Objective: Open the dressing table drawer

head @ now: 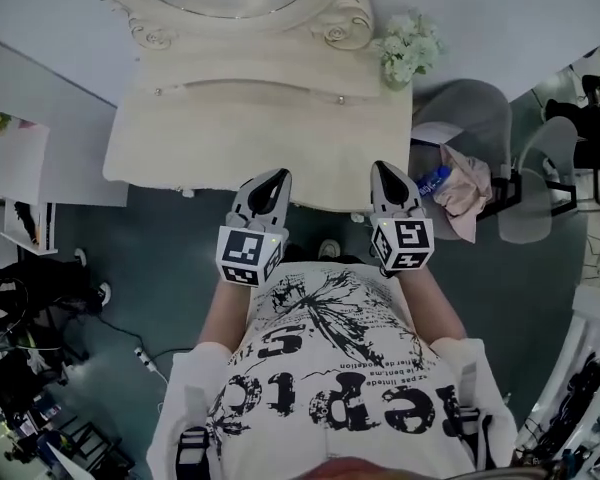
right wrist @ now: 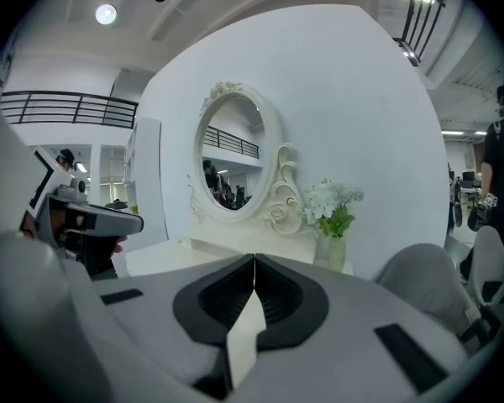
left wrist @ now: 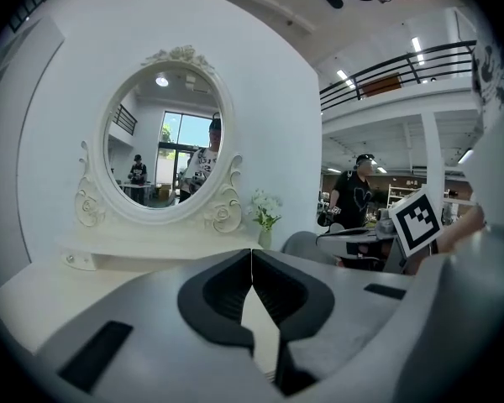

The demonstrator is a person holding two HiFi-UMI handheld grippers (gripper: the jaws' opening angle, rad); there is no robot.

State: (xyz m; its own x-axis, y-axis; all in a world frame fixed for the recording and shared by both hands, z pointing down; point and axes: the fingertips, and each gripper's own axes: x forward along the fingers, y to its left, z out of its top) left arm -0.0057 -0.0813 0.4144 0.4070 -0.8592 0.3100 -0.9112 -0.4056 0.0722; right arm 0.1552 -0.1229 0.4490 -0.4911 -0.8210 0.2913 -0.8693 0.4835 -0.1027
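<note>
My left claw (head: 276, 178) and right claw (head: 384, 170) are clenched and empty, near the front edge of the bench (head: 180, 138). The drawer knob (head: 187, 192) sits at nine o'clock from the left claw. Clenched like this, I'd likely bump it, not grip.

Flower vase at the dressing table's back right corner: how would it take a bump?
Probably top-heavy: the flower vase is slim and its white bouquet spreads wider than it, so a knock could tip it. It looks like glass, so likely slick and breakable. It stands near the corner of the dressing table, so a tip might carry it off the edge.
</note>
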